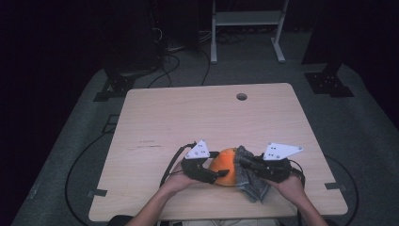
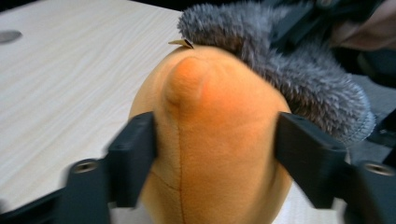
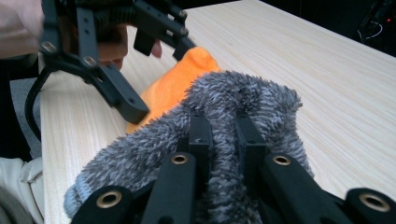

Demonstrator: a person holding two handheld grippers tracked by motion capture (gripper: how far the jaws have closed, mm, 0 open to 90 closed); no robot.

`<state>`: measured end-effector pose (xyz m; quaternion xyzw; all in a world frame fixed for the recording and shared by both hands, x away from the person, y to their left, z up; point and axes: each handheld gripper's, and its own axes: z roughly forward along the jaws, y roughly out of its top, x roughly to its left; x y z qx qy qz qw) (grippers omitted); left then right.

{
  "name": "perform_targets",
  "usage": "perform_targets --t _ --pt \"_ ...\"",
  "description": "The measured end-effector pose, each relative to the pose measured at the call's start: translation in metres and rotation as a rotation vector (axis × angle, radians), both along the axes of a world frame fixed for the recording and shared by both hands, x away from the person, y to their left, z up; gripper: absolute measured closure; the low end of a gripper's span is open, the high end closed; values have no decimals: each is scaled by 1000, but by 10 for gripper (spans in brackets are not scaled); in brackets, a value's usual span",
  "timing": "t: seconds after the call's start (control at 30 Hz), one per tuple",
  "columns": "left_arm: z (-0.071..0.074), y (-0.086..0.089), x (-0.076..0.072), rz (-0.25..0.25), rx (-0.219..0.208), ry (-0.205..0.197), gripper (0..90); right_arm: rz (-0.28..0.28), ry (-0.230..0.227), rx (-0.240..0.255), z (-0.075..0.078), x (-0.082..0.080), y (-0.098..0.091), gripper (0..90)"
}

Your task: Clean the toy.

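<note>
Orange plush toy sits low centre of the high view on the wooden table, between the half-spread jaws of the left gripper. Right gripper pinches the grey fuzzy sock; stretch its cuff over the toy's tip, steadying the toy.

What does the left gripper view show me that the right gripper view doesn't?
Left gripper view alone: both black jaws flank the orange plush toy, the left one touching its side, and a small brown tip pokes out at the toy's top. Right gripper view alone: the right gripper pinches a fold of the grey fuzzy cloth, and the left gripper is seen from outside. Both: toy, cloth draped against it, wooden table.
</note>
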<state>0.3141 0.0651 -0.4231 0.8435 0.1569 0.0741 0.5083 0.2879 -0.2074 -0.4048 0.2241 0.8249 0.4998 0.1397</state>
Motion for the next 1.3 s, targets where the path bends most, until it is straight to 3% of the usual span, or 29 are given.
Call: perform_targets --t 0.1,0.2,0.3,0.37,0.43,0.47,0.53,0.73,0.83,0.93,1.0,1.1,1.3 --pt "0 -1 -7 -56 40 -73 425 16 -25 33 10 -3 0 793" --pt "1 -2 -11 -88 77 -111 444 38 -52 11 17 -3 5 794" --pt "1 3 -7 -74 79 -90 440 25 -18 21 12 3 4 793" --pt "5 3 -5 -54 80 -59 364 5 -6 37 6 4 4 794" --pt "9 2 -3 -36 40 -17 249 6 -3 40 4 3 7 794" --pt "10 1 -3 -35 22 -7 240 18 6 50 3 2 9 794" --pt "9 0 -5 -41 39 -39 297 28 5 46 2 2 12 794" --pt "4 9 -2 -34 58 -47 393 -14 31 22 -5 8 -3 795" --pt "5 11 2 -18 57 -14 371 -38 75 47 -13 12 -11 795" --pt "12 9 1 -13 36 9 258 -36 68 45 -13 11 -7 795" --pt "14 8 0 -22 17 13 249 -30 69 52 -12 10 -5 795" --pt "11 7 1 -24 52 -4 276 -12 58 47 -12 7 0 795" --pt "8 17 8 35 35 41 272 14 70 42 -16 -5 3 795"
